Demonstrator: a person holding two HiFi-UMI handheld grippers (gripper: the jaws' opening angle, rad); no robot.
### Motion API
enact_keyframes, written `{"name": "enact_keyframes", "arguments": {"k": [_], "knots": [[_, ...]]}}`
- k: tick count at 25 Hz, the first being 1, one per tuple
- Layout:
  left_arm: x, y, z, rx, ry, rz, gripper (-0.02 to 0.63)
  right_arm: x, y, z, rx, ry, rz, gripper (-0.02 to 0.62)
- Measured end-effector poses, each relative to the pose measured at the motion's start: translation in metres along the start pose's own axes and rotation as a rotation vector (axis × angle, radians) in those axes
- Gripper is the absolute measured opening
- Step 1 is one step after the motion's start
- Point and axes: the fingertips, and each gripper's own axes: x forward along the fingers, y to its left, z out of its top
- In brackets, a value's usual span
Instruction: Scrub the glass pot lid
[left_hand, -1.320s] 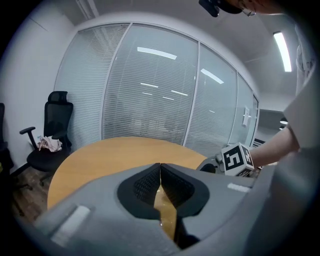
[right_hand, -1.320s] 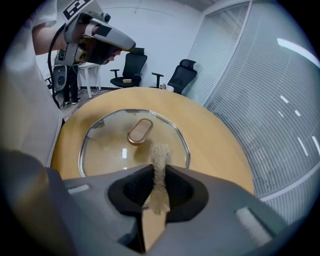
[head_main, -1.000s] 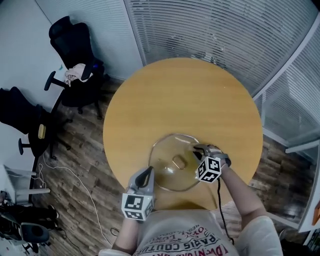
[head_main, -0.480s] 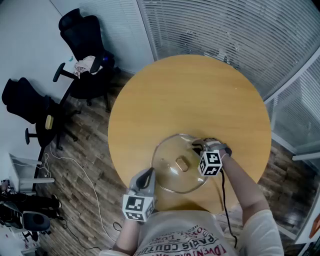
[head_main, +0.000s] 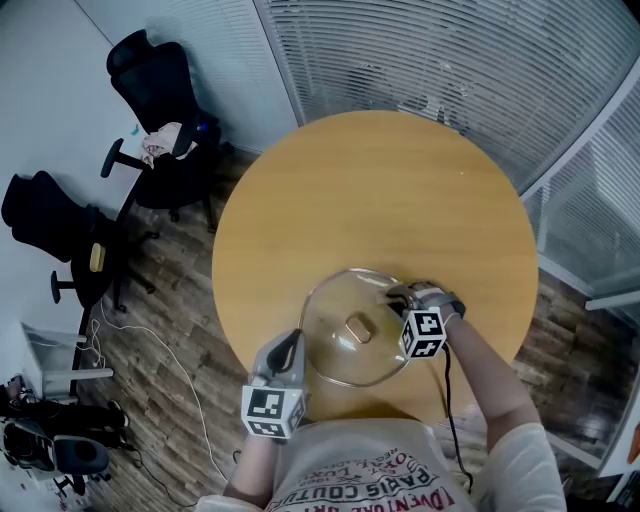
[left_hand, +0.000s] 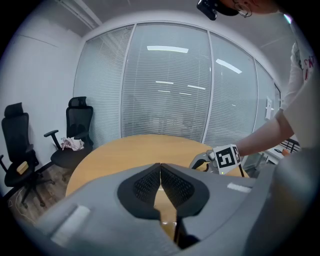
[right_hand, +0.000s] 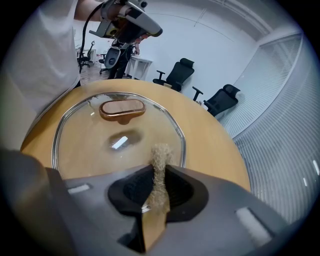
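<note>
Near the front edge of the table (head_main: 380, 190), the glass lid (head_main: 340, 355) had barely shifted. The right gripper (head_main: 397, 297), fingers clamped on a scrub pad (right_hand: 160, 157), stayed at its right rim, so scrubbing seemed under way. The left gripper (head_main: 291, 347) kept its fingers together, empty.

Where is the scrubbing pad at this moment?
In the right gripper view, the scrubbing pad is pinched in the right tool, at the right rim of the glass lid.

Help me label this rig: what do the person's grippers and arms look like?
Both the left gripper and right gripper are grey, wedge-shaped shells with black ribbed pads, each carrying a white cube printed with black square markers. A black cable trails from the right one. The person wears a white short-sleeved T-shirt with lettering.
</note>
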Motion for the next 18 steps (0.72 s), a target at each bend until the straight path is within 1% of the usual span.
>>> {"name": "enact_keyframes", "arguments": {"k": [3, 10, 14, 18], "knots": [[0.001, -0.002, 0.005, 0.009, -0.005, -0.017, 0.008, -0.006, 0.007, -0.002, 0.016, 0.018, -0.011, 0.064], [0.001, -0.014, 0.008, 0.022, -0.009, -0.072, 0.008, -0.019, 0.027, -0.007, 0.104, 0.052, -0.027, 0.064], [0.000, -0.019, 0.004, 0.019, -0.005, -0.105, 0.008, -0.028, 0.041, -0.008, 0.190, 0.089, -0.027, 0.064], [0.001, -0.023, 0.002, 0.030, 0.003, -0.156, 0.008, -0.032, 0.050, -0.006, 0.292, 0.139, -0.026, 0.064]]}}
